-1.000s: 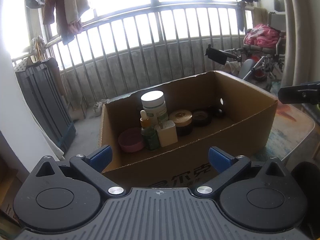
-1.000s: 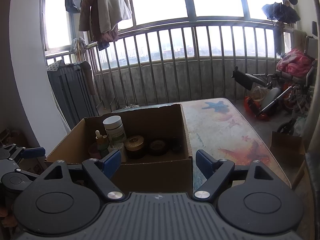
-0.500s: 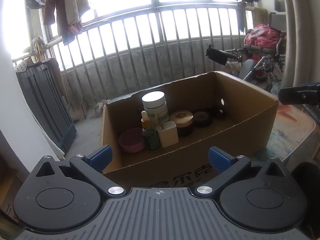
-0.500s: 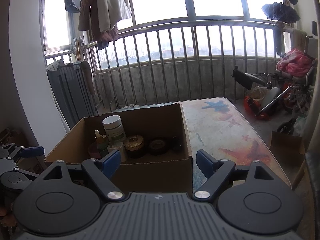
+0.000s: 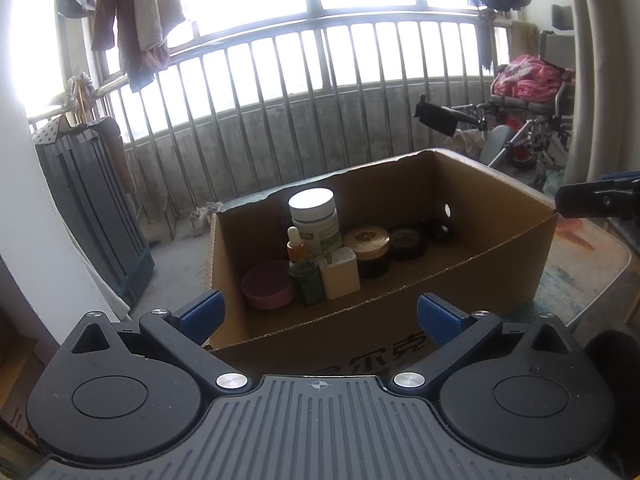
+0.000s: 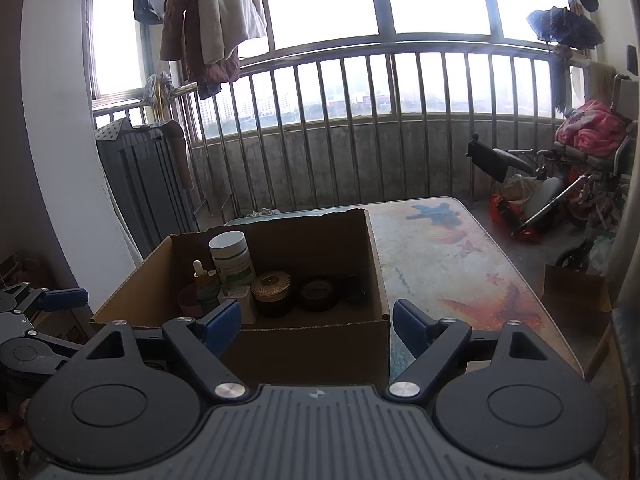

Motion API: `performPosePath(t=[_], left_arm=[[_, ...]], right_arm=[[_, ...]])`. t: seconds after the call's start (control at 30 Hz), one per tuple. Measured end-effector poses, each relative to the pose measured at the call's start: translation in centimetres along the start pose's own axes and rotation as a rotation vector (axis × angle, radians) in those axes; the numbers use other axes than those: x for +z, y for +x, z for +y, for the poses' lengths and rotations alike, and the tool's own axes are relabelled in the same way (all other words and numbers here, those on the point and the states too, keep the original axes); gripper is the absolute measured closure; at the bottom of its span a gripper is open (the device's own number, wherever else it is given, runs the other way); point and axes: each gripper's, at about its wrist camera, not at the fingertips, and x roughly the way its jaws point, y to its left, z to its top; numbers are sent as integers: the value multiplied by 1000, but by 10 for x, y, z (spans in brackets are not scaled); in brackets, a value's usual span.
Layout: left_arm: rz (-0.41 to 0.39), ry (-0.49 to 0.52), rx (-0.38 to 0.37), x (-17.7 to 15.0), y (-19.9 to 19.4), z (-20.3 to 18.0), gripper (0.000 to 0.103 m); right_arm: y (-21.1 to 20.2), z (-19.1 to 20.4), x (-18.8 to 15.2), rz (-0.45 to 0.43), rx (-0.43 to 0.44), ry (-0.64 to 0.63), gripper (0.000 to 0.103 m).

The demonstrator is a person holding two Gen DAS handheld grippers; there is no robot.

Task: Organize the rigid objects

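An open cardboard box [image 5: 500,216] [image 6: 316,350] stands on the table. Inside it are a white-lidded jar [image 5: 314,216] [image 6: 232,258], a dropper bottle [image 5: 304,272] [image 6: 206,286], a white cube [image 5: 339,272], a pink bowl [image 5: 267,290], a gold-lidded jar [image 5: 368,246] [image 6: 272,292], a black round tin [image 5: 408,242] [image 6: 318,294] and a small dark object [image 5: 442,232]. My left gripper [image 5: 318,316] is open and empty in front of the box's near wall. My right gripper [image 6: 316,326] is open and empty at the box's near right corner.
The table [image 6: 448,264] has a butterfly-patterned top to the right of the box. A metal railing [image 6: 360,132] and windows stand behind. A wheelchair [image 6: 560,184] is at the right, a dark folded panel [image 6: 140,184] at the left. Clothes hang above [image 6: 212,20].
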Motion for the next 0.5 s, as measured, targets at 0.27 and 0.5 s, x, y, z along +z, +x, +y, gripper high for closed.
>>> performPosePath(t=[0.27,0.5], left_arm=[[1,-1,0,-1,-1,1,0],[1,0,-4,-1,0,1,0]], right_arm=[[3,0,-1,9,-5,-2,17],[8,0,-5,27,-20,-9,17]])
